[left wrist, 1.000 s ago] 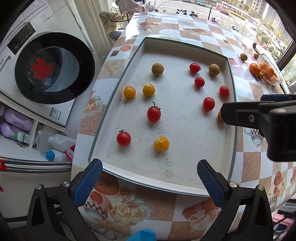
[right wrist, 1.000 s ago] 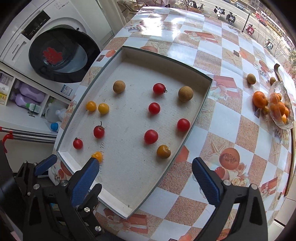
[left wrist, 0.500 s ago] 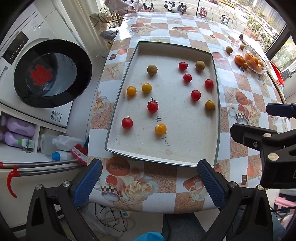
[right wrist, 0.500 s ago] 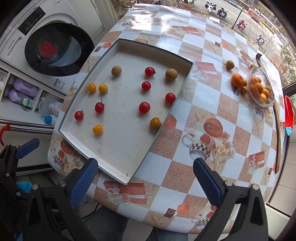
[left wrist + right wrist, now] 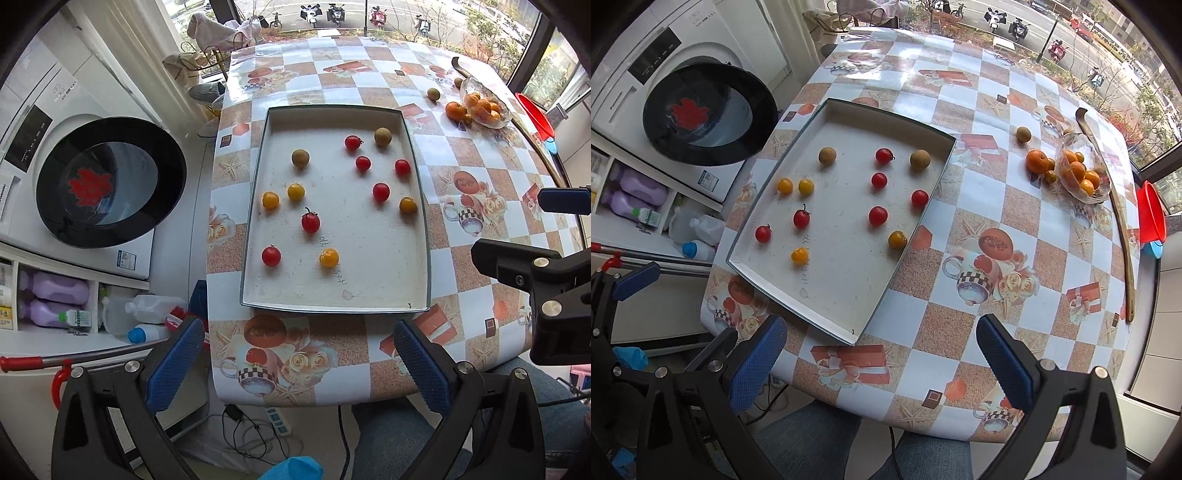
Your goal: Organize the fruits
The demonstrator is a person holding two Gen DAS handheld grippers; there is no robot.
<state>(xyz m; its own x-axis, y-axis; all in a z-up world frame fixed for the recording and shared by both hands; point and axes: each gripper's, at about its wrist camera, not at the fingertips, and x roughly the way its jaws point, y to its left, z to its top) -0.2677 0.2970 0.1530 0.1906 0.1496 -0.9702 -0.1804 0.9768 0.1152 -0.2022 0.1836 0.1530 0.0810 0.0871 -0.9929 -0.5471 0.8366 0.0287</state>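
Observation:
A shallow white tray (image 5: 369, 288) (image 5: 849, 317) lies on the patterned table. Scattered in it are several red cherry tomatoes (image 5: 310, 222) (image 5: 878, 215), several yellow tomatoes (image 5: 329, 257) (image 5: 799, 255) and two brown round fruits (image 5: 300, 158) (image 5: 920, 160). My left gripper (image 5: 301, 363) hangs open over the table's near edge, well short of the tray, holding nothing. My right gripper (image 5: 881, 363) is open too, above the near edge to the right of the tray, and shows as a black frame at the right of the left wrist view.
A glass bowl (image 5: 1080, 171) (image 5: 485, 107) of oranges sits at the far right of the table, with a loose orange (image 5: 1037, 161) and a brown fruit (image 5: 1023, 133) beside it. A washing machine (image 5: 92, 177) stands left. A person's jeans-clad legs (image 5: 857, 443) are below the table edge.
Both grippers have pulled back and up from the tray toward the near table edge; the tray now looks smaller and farther. Both stayed open and the fruits did not move.

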